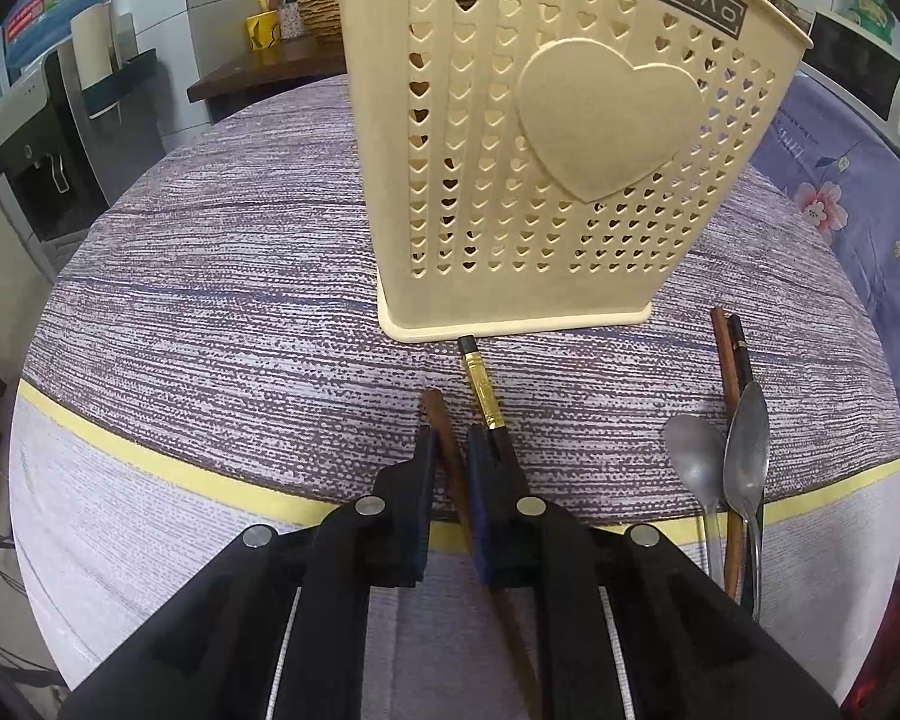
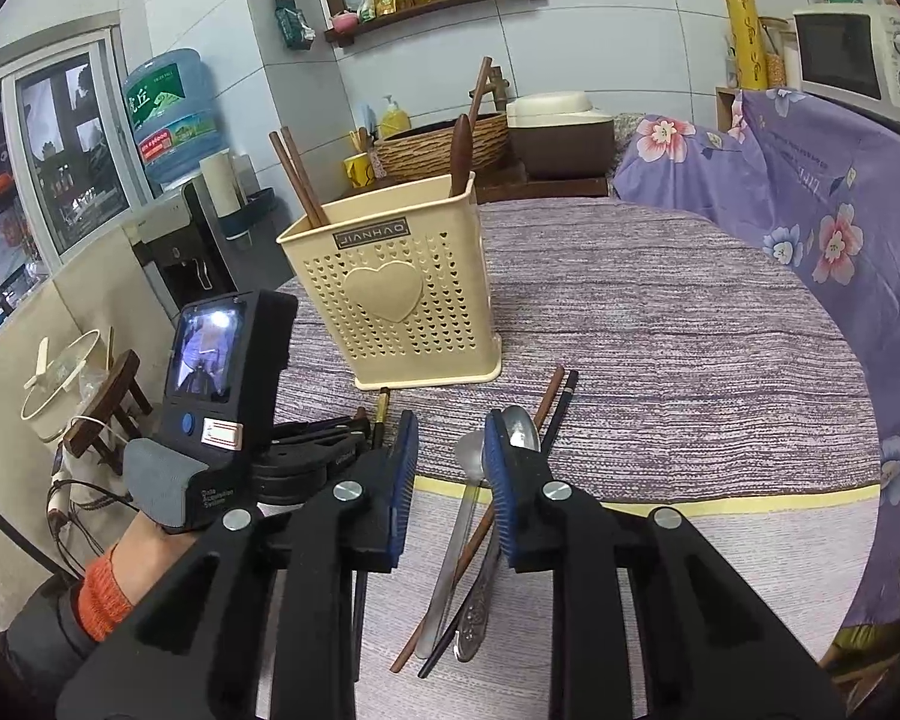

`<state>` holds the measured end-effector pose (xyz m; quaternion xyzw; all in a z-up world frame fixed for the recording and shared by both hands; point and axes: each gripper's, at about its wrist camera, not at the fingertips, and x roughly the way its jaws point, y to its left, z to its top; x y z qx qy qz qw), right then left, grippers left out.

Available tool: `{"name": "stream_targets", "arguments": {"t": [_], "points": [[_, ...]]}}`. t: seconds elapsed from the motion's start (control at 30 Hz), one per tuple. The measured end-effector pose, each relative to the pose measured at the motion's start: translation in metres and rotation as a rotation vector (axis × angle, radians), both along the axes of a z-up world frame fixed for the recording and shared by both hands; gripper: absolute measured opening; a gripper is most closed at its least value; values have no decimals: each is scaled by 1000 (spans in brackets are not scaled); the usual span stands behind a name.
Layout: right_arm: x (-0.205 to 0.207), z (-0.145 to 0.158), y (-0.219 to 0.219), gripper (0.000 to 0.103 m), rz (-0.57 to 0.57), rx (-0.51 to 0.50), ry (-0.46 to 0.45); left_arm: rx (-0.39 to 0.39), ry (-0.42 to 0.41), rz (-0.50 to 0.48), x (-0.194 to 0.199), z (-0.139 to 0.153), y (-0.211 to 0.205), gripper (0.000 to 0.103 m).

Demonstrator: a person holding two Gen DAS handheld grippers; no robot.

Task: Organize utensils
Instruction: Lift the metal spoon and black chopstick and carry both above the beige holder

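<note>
A cream utensil holder (image 1: 528, 180) with heart holes stands on the table; it also shows in the right wrist view (image 2: 390, 294) with brown chopsticks (image 2: 297, 177) and a wooden handle (image 2: 459, 150) inside. My left gripper (image 1: 450, 438) has a narrow gap around a brown chopstick (image 1: 444, 438) lying on the cloth; a black-and-gold chopstick (image 1: 483, 390) lies just right of it. My right gripper (image 2: 450, 426) is open above two metal spoons (image 2: 474, 456) and two chopsticks (image 2: 549, 405) lying together. The same spoons appear in the left wrist view (image 1: 720, 468).
The round table has a purple striped cloth (image 2: 660, 330) with a yellow band (image 2: 750, 498). A floral purple cover (image 2: 810, 198) lies at the right. A water dispenser (image 2: 174, 120), a wooden stool (image 2: 111, 402) and a microwave (image 2: 858, 54) stand around the table.
</note>
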<state>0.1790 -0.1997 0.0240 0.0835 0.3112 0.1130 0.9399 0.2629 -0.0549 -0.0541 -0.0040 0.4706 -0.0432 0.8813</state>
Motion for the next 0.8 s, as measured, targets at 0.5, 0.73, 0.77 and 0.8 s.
{"name": "stream_targets", "arguments": {"t": [0.5,0.73,0.77,0.8], "points": [[50,-61,5,44,-43,-120,185,40,-23,-24,-1,-2,-14,16],[81,-73,23,49,-100,-153,225,22,-24,-26,-4,-3,-7,12],[87,-75,26,49,-105,-160,237,23,-22,-24,-3,-3,-7,12],[91,-77,27,49,-113,-170,242,24,-22,-24,-3,-3,-7,12]]}}
